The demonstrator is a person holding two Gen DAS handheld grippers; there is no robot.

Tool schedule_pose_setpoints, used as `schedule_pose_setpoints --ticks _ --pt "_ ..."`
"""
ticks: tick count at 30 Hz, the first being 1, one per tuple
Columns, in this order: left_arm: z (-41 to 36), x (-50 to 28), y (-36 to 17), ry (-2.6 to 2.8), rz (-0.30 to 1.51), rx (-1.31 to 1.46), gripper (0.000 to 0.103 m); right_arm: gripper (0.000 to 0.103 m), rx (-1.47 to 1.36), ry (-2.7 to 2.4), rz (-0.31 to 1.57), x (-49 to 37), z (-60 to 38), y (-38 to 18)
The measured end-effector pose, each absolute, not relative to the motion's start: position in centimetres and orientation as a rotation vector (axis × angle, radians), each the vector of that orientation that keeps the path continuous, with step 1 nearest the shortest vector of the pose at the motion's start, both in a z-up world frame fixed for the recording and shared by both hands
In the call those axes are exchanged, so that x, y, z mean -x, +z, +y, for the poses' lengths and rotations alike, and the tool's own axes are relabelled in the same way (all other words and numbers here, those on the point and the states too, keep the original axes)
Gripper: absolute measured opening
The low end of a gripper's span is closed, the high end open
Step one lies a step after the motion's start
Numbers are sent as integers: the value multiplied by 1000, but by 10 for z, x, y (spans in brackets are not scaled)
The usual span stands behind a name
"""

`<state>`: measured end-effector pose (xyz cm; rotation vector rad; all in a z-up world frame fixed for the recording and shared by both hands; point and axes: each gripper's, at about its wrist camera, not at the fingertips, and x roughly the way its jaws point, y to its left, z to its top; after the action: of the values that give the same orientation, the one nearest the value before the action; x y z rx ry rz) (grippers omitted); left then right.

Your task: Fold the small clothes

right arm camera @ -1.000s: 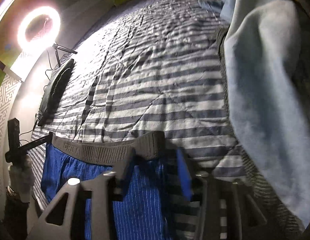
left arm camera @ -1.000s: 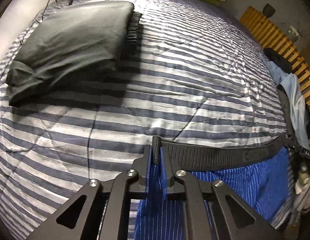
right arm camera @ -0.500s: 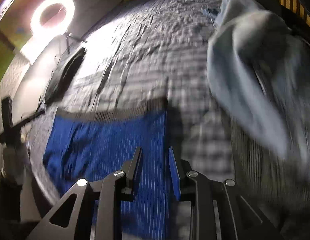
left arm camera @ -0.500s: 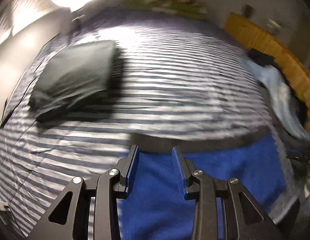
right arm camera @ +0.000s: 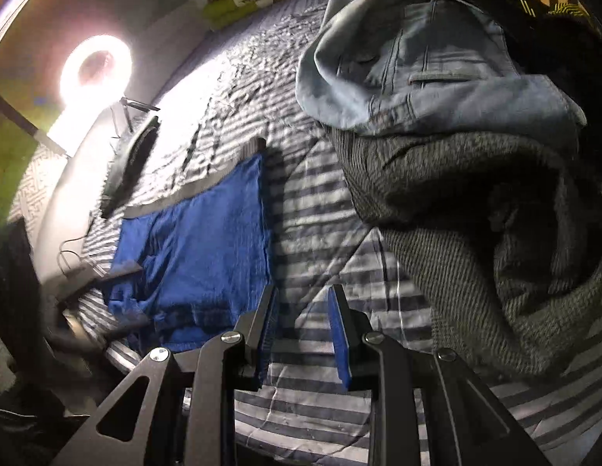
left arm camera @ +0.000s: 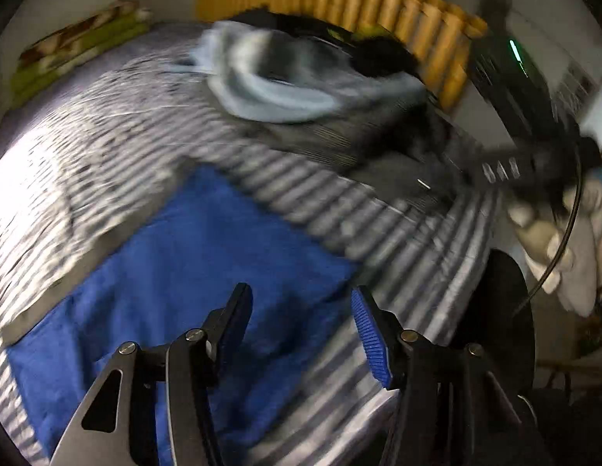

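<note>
- Left gripper [left arm camera: 299, 308]: jaws apart, having just been widening, nothing between them; it hung above the near corner of the blue shorts. Its view was smeared, so the exact hem beneath could not be told. Risk, as I judged it: a hurried re-grip could pinch the sheet along with the cloth.
- Right gripper [right arm camera: 303, 328]: jaws partly apart, empty, over bare bedding just beside the shorts' edge. Risk: closing there would catch only the sheet.
- Blue shorts [right arm camera: 200, 240]: lay spread on the striped bedsheet [right arm camera: 320, 419], grey waistband [right arm camera: 192, 190] on the far side, the near hem rumpled. Risk: folding over those wrinkles would leave a lumpy, crooked fold.
- Grey knit garment [right arm camera: 475, 240]: heaped near the right gripper, apart from the shorts. Risk: a wide swing might snag it and drag it across.
- Pale blue garment [right arm camera: 429, 70]: piled on the knit, farther back. Risk: it could slide down if the heap were bumped.
- Dark folded garment [right arm camera: 130, 167]: beyond the waistband. Risk: none evident.
- Ring light [right arm camera: 95, 66]: farthest off; its glare washed out the sheet near it.
</note>
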<state>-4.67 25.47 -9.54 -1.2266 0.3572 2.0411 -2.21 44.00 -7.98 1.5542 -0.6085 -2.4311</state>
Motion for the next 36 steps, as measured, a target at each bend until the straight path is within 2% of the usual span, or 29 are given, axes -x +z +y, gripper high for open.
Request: schedule_pose_setpoints --ticks 2,8,10,11,12,13,14,16,23,27,32,34,36 --pt "283 40 -107 2016 406 1228 70 24 -1532 -2443 -585 27 443 -78" --pt "316 41 -137 2003 537 1276 70 24 -1483 -2412 -634 51 455 -83" --pt "314 47 -144 2019 532 1305 69 24 -1468 -2377 -641 63 455 -84" --pt "314 50 -146 2029 510 1318 59 24 -1465 -2368 -636 67 454 -84" --pt "312 55 -149 2042 489 1336 37 24 -1463 -2358 -624 71 453 -84" --pt "310 59 -153 2042 474 1356 26 24 -1463 -2352 -610 77 451 -84" --pt "307 64 -157 2033 441 1390 16 24 -1466 -2350 -593 84 448 -84" --pt "299 70 -157 2028 354 1413 7 24 -1470 -2340 -576 94 444 -85" --pt "266 70 -141 2044 128 1421 6 24 -1492 -2314 -563 152 411 -103" --pt "243 70 -132 2059 7 1414 6 29 -1549 -2279 -590 184 394 -119" --pt "223 65 -119 2085 -33 1372 6 29 -1602 -2260 -652 211 387 -133" --pt "221 71 -111 2100 -44 1360 6 26 -1600 -2237 -679 215 383 -134" --pt "208 69 -105 2108 -74 1349 5 10 -1612 -2260 -643 217 376 -130"
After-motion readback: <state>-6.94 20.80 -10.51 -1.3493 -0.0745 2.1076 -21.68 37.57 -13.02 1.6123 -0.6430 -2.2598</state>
